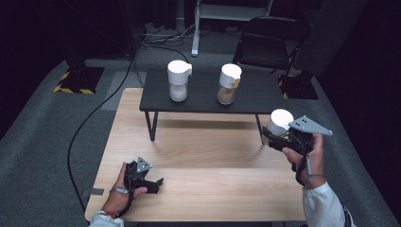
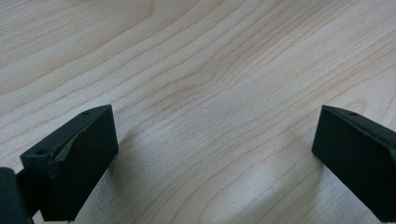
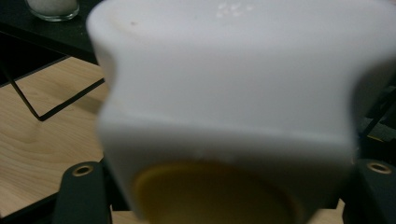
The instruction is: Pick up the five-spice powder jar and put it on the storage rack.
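My right gripper (image 1: 274, 140) is shut on a white-lidded jar (image 1: 279, 121), held in the air off the right end of the black raised shelf (image 1: 203, 100). In the right gripper view the jar's white lid (image 3: 229, 88) looms blurred between the two jaws of the right gripper (image 3: 229, 189). On the shelf stand a jar of white grains (image 1: 179, 81) and a jar of brown contents (image 1: 229, 84). My left gripper (image 1: 158, 183) rests open on the wooden table (image 1: 208, 156) at the near left. In its own view the left gripper (image 2: 215, 158) holds nothing, with bare wood between the jaws.
A black folding chair (image 1: 269, 42) stands beyond the shelf on the grey carpet. A black cable (image 1: 87, 120) runs along the floor at the left, near a stand base with yellow-black stripes (image 1: 78, 79). The shelf's thin metal legs (image 1: 152, 125) rest on the table.
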Action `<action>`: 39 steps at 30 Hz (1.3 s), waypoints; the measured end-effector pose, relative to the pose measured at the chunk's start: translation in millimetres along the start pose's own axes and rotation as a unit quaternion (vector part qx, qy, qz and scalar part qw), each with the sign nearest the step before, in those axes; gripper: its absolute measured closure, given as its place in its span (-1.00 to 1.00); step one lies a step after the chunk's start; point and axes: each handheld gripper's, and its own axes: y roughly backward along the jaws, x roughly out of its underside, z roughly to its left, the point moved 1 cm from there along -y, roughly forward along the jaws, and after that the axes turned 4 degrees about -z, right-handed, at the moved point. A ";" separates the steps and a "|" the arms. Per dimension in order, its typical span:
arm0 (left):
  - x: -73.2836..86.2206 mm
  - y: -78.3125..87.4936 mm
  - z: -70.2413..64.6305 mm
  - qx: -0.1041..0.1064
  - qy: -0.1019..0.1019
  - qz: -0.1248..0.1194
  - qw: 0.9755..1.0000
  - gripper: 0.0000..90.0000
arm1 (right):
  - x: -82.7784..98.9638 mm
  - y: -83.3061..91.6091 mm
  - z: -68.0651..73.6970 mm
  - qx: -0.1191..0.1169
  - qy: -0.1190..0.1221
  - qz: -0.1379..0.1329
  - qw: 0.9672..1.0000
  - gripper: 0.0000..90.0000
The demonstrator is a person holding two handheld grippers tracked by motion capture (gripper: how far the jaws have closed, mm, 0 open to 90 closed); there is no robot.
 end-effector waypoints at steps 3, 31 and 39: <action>0.0 0.0 0.0 0.000 0.000 0.000 1.000 -1.00 | -6.0 -1.7 -1.1 0.002 0.000 0.000 1.000 -0.34; -0.3 0.0 0.1 0.000 0.000 0.001 1.000 -1.00 | -55.6 -31.3 -5.3 0.011 0.001 -0.029 1.000 -0.34; -0.3 0.0 0.1 0.000 0.000 0.001 1.000 -1.00 | -65.4 -39.4 -8.1 0.014 -0.005 -0.033 0.999 -0.34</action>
